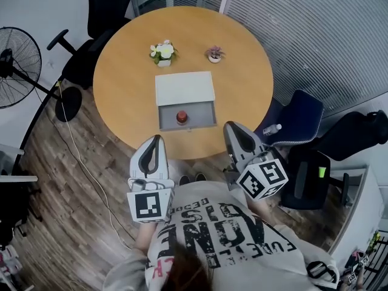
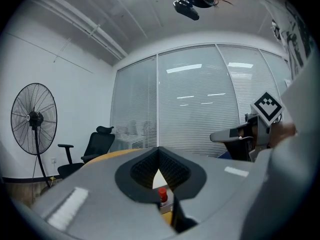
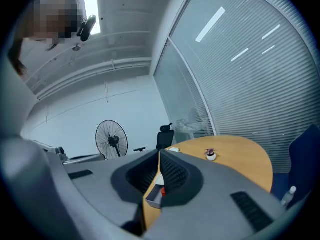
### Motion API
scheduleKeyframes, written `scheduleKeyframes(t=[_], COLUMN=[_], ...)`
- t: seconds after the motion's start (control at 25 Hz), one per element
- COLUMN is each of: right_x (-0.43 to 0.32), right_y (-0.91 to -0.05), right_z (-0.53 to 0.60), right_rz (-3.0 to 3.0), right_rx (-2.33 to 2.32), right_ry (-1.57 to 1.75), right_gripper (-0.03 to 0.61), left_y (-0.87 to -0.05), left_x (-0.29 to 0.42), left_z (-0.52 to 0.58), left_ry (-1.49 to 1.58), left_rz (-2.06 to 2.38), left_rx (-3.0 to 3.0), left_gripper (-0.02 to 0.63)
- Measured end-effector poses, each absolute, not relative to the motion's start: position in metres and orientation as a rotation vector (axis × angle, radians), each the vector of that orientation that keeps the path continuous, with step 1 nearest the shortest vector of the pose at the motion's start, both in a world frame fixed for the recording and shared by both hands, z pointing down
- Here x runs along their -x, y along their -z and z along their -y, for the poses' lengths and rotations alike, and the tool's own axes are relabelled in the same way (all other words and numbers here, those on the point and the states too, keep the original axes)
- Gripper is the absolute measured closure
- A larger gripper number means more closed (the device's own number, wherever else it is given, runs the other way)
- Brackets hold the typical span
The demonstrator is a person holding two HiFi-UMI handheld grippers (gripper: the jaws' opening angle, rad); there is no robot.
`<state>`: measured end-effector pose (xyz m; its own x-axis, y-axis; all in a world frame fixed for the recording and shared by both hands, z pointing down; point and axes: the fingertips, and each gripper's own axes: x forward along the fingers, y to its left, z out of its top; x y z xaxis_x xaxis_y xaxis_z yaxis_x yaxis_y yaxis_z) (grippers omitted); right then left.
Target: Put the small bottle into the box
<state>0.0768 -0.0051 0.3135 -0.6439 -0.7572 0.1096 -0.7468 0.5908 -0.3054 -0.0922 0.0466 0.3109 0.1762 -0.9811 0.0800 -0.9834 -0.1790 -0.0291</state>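
Already the job looks done: on the round table [image 1: 121,90] ahead of both claws sits the open box [image 1: 203,115], your left claw [image 1: 159,138] and right claw [image 1: 229,126] are clenched tight on nothing, and the small bottle [image 1: 181,117] stands inside that box, beyond their tips.

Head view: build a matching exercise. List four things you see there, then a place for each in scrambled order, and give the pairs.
Things:
1. small bottle
2. white-flowered plant
3. clear bottle
4. fan

Places:
A. lying on the blue chair
B. standing on the floor, left of the table
C. inside the open box
D. on the table, beyond the box

Pairs: 1-C, 2-D, 3-A, 4-B
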Motion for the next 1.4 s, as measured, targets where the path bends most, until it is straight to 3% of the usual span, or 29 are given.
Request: scheduleKeyframes(t=[1.4], right_x=[-0.061], right_y=[-0.299], right_z=[0.008], right_rz=[-2.8], right_rx=[1.257], right_ry=[0.465], right_gripper=[0.563], left_y=[-0.302], left_x=[0.081], left_z=[-0.028], left_ry=[-0.079], left_rz=[1.932], left_rx=[-2.44], left_gripper=[0.604])
